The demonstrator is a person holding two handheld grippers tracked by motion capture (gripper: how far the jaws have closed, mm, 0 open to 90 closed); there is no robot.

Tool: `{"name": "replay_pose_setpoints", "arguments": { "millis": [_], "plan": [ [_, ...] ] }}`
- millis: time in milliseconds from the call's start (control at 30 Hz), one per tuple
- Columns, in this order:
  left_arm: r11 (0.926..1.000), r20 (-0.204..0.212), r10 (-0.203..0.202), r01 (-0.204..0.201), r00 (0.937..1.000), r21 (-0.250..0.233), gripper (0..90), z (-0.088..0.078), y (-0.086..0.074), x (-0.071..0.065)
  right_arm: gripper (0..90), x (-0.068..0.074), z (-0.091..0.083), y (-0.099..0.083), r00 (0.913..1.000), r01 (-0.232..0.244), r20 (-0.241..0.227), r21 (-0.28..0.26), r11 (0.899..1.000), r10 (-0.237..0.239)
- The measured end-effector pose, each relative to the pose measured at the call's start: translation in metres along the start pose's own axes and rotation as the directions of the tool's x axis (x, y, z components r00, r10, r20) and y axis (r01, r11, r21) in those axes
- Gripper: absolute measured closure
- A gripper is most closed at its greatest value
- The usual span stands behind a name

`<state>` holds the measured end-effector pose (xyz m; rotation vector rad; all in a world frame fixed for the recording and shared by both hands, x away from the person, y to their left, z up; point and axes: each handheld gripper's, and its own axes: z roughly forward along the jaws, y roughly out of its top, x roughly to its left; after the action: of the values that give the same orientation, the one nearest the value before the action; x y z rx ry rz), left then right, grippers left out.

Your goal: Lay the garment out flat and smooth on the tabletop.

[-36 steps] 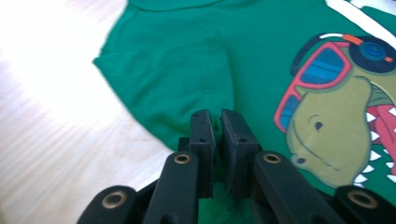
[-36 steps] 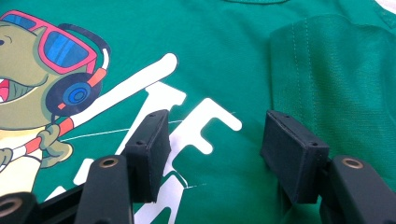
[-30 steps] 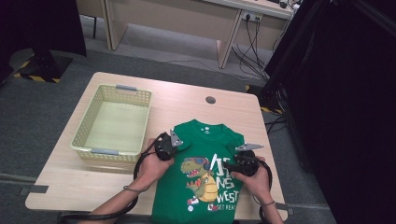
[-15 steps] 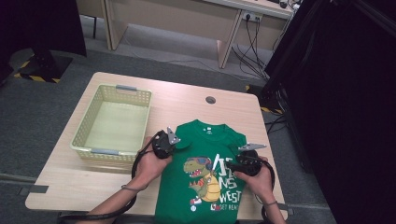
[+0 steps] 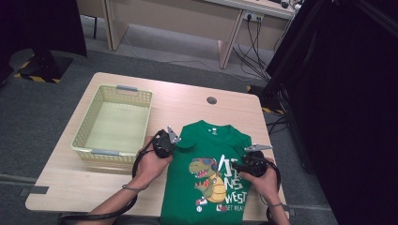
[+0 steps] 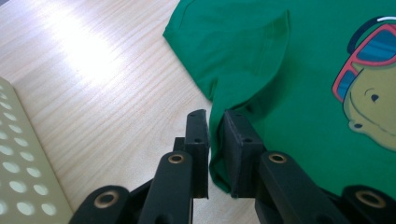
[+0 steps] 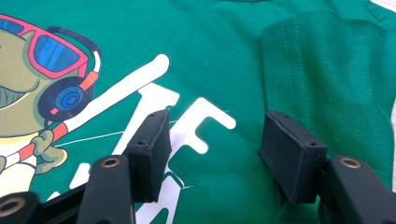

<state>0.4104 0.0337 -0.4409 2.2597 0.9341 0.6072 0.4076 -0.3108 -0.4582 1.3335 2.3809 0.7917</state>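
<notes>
High view, T-shirt [image 5: 213, 178] hem cut off, left claw [image 5: 174, 144] pinching its edge

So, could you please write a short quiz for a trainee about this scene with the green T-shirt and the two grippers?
1. True or false: the left gripper is closed on the edge of the green T-shirt.
2. The jaws of the right gripper are: A) shut on a sleeve; B) open above the shirt's white lettering; C) inside the basket.
3. On which side of the shirt does the basket stand in the high view?

Key
1. True: the cloth edge sits pinched between its jaws.
2. B.
3. To the left of the shirt, on the table.
</notes>
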Motion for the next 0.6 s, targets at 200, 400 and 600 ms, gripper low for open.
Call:
{"name": "replay_pose_setpoints", "arguments": {
  "millis": [200,400,600],
  "plan": [
    [1.0,0.018,0.001,-0.001,0.9998,-0.003,77.2,0.002,0.0,-0.004,42.4,-0.003,-0.001,0.0,1.0,0.001,0.005,0.008,1.0,-0.001],
    [0.9992,0.034,0.007,-0.005,0.9994,-0.039,70.0,-0.005,0.004,-0.007,42.0,-0.002,-0.001,0.001,0.9999,-0.002,0.011,0.009,1.0,0.002],
    [0.9976,0.047,0.022,-0.019,0.9987,-0.067,61.3,-0.005,0.012,-0.013,42.0,-0.002,-0.001,0.0,0.9999,-0.002,0.012,0.008,1.0,0.002]
  ]
}}
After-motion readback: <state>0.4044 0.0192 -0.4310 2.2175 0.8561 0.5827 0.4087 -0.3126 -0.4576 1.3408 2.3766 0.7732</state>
